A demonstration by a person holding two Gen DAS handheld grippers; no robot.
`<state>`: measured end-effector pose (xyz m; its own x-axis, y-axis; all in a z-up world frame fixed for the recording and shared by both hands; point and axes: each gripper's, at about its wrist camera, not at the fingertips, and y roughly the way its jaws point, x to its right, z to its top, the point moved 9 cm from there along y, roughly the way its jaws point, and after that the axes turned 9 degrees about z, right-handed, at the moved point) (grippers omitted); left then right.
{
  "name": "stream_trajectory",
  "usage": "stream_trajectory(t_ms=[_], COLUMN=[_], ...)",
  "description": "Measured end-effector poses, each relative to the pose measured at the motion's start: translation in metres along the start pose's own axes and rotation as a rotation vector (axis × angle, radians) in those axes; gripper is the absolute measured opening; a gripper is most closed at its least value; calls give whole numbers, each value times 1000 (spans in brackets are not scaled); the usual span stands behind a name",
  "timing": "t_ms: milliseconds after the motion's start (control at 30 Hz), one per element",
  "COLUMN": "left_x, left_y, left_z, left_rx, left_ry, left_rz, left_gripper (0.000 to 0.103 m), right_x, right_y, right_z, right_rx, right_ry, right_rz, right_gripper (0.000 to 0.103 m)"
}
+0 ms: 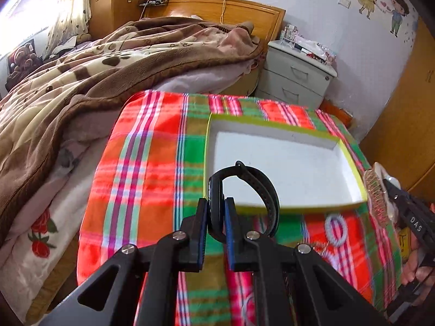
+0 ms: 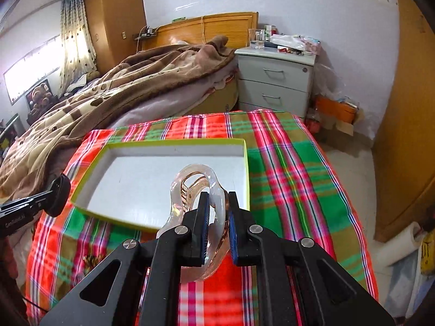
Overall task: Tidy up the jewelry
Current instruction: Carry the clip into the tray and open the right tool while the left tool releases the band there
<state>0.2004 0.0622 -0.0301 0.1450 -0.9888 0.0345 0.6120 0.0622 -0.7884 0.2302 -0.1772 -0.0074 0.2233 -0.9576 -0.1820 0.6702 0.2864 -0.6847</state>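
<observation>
Carrying both pieces over the lime-rimmed white box point(image 1: 350, 149) calls for a low, unhurried approach. The left gripper point(image 1: 216, 217) clamps a black wristband point(image 1: 261, 184) by its thick body, the loop standing up past the blue pads, above the plaid cloth point(image 1: 152, 163) at the box's near edge; I would bring it over the left part of the empty floor and lower it before letting go, so the springy strap does not roll out. On the cloth near the box lies a white coiled hair tie point(image 1: 336, 229), not yet collected. The right gripper point(image 2: 219, 225) pinches a clear pinkish hair claw point(image 2: 190, 179) by one curved side; being smooth, it could slip, so keep it level and set it toward the right part, apart from the band.
</observation>
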Motion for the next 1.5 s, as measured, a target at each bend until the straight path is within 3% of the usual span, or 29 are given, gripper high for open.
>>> stream_trajectory(t_ms=[233, 633, 1500], left_x=[17, 41, 43], left_y=[27, 77, 112], left_z=[30, 50, 41], left_rx=[-2, -66, -135], left_ry=[7, 14, 41], left_rz=[-23, -52, -1], left_gripper=[13, 13, 15], right_x=[6, 13, 16], right_y=[36, 88, 113], right_z=[19, 32, 30], right_rx=[-43, -104, -139], right_ry=[10, -20, -45], right_rz=[16, -18, -41], right_gripper=[13, 13, 14])
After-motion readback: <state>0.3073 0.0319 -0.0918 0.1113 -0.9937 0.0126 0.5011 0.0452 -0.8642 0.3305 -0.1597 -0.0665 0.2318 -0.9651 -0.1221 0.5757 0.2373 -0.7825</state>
